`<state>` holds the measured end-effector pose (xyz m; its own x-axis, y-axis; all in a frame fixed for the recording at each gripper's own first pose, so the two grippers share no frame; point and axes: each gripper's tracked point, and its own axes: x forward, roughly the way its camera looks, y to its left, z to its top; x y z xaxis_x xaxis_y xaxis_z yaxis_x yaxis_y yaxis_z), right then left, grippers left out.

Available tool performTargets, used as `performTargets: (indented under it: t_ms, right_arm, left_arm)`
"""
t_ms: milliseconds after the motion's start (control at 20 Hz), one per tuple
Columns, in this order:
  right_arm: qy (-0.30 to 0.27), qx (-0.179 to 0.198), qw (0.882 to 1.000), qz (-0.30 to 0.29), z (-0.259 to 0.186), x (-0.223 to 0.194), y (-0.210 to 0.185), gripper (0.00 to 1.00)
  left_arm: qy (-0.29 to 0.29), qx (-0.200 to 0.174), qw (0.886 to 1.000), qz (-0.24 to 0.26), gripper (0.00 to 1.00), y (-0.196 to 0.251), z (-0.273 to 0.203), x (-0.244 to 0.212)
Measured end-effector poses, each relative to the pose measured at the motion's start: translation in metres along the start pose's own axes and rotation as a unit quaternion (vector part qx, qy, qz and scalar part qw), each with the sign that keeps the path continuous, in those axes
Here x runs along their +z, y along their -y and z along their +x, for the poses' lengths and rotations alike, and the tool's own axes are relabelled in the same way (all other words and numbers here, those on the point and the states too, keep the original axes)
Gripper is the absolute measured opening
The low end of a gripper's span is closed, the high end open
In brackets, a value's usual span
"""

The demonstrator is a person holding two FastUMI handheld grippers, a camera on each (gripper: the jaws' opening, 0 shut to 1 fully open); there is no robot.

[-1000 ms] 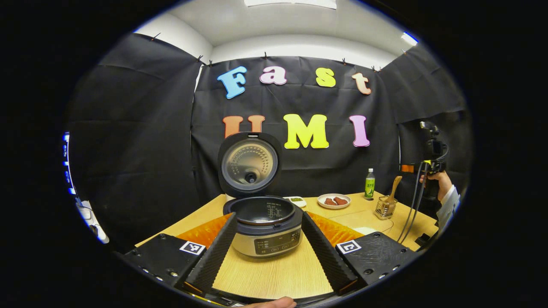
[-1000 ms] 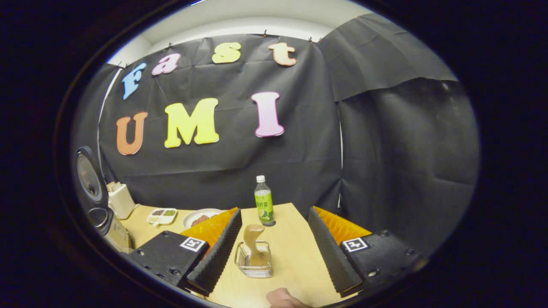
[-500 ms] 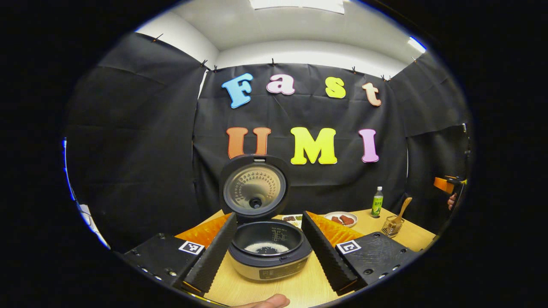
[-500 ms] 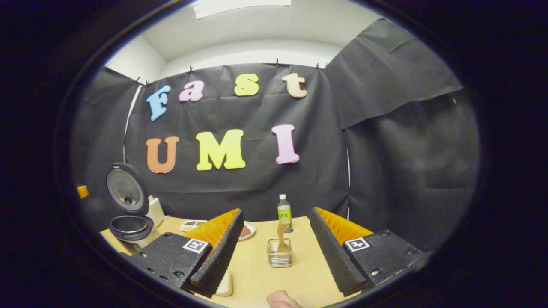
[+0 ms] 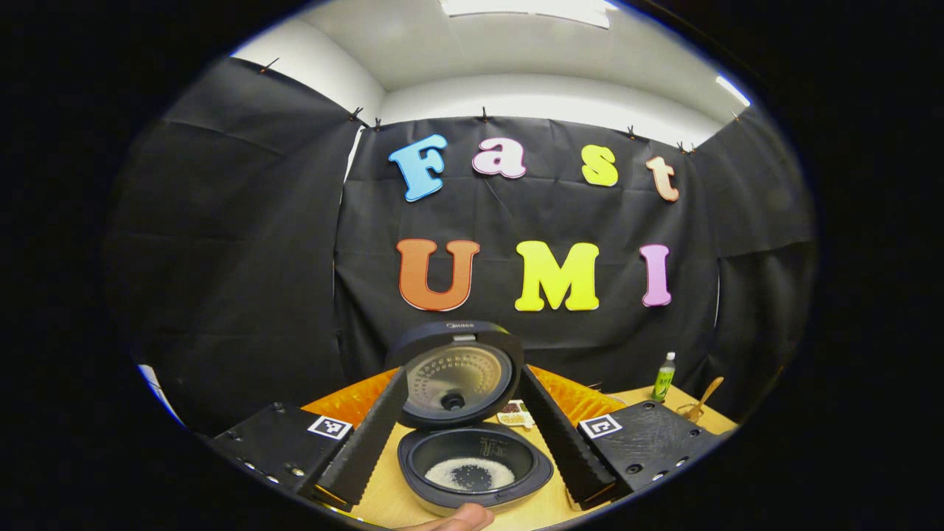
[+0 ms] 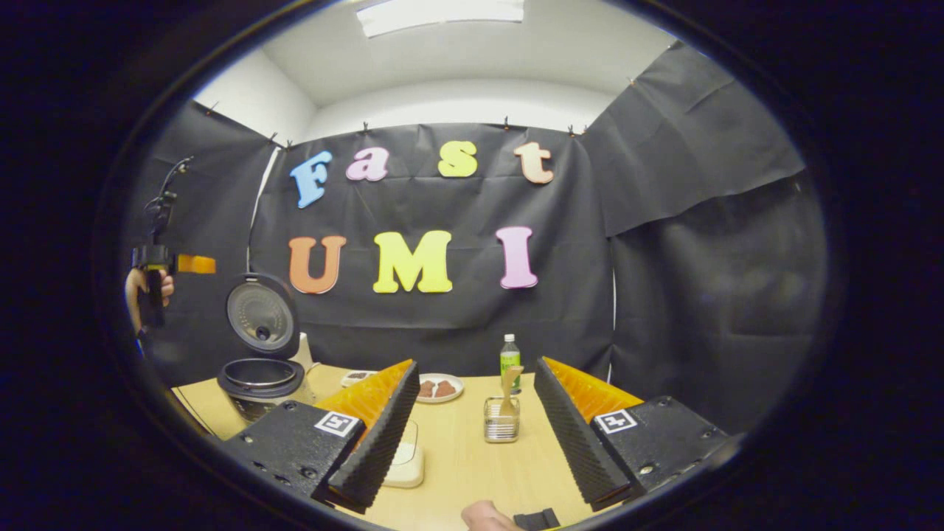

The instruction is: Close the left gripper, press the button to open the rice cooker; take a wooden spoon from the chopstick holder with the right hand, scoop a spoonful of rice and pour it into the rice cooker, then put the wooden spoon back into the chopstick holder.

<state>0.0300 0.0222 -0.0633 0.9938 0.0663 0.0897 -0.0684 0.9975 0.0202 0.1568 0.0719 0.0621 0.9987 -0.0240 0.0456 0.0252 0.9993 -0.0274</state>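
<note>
Both cameras have pulled back and up since the earlier frames: the rice cooker (image 5: 472, 461) now sits lower and closer between the left gripper (image 5: 466, 442) fingers, and the chopstick holder (image 6: 501, 428) has shrunk farther ahead of the right gripper (image 6: 472, 435); left fingers stand spread wide, one on each side of the cooker without touching it; its lid (image 5: 456, 375) is up, tilted back, and a thin layer of rice (image 5: 470, 473) lies in the inner pot; right fingers are likewise spread apart, holding nothing; the holder stands on the bench (image 6: 472, 472) between them and well ahead, with the wooden spoon (image 6: 509, 387) upright in it (bowl end up); just beyond are a green-labelled bottle (image 6: 509, 360) and a plate (image 6: 439, 387) with brown food; a pale container (image 6: 408, 461) rests beside the right gripper's left finger; off to that side the open cooker shows again, and above it a hand (image 6: 140, 291) holding the other gripper.
</note>
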Motion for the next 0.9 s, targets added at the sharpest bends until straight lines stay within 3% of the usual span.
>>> performTargets:
  t_ms: [200,300,350,400,450,500,600,750,900]
  right_arm:
    - [-0.006,0.025,1.0,0.0,0.003,-0.013,-0.011,1.0]
    - [-0.004,0.041,0.999,-0.001,0.013,-0.018,-0.015,1.0]
    - [-0.013,0.042,0.999,0.0,0.018,-0.026,-0.012,1.0]
    - [-0.019,0.038,0.999,0.007,0.023,-0.032,-0.005,1.0]
    - [-0.025,0.03,0.999,0.014,0.027,-0.037,0.002,1.0]
    - [-0.028,0.023,0.999,0.02,0.031,-0.04,0.01,0.99]
    - [-0.027,0.014,0.999,0.027,0.035,-0.045,0.02,1.0]
    - [-0.029,0.007,0.999,0.027,0.037,-0.054,0.032,1.0]
    - [-0.035,0.023,0.999,0.027,0.034,-0.065,0.031,1.0]
  left_arm:
    - [0.005,0.034,0.999,0.012,0.96,-0.025,0.047,0.025]
    - [-0.002,0.031,1.0,-0.003,0.96,-0.022,0.071,0.028]
    - [0.002,0.026,1.0,-0.002,1.0,-0.021,0.084,0.032]
    - [0.015,0.026,1.0,0.005,0.95,-0.02,0.096,0.038]
    - [0.025,0.03,0.999,0.012,1.0,-0.024,0.11,0.042]
    - [0.03,0.027,0.999,0.009,0.95,-0.023,0.122,0.043]
    - [0.026,0.021,0.999,-0.005,0.94,-0.015,0.144,0.039]
    - [0.007,0.056,0.998,0.009,0.94,-0.026,0.179,0.022]
    - [-0.029,0.059,0.998,0.022,0.94,-0.022,0.203,-0.003]
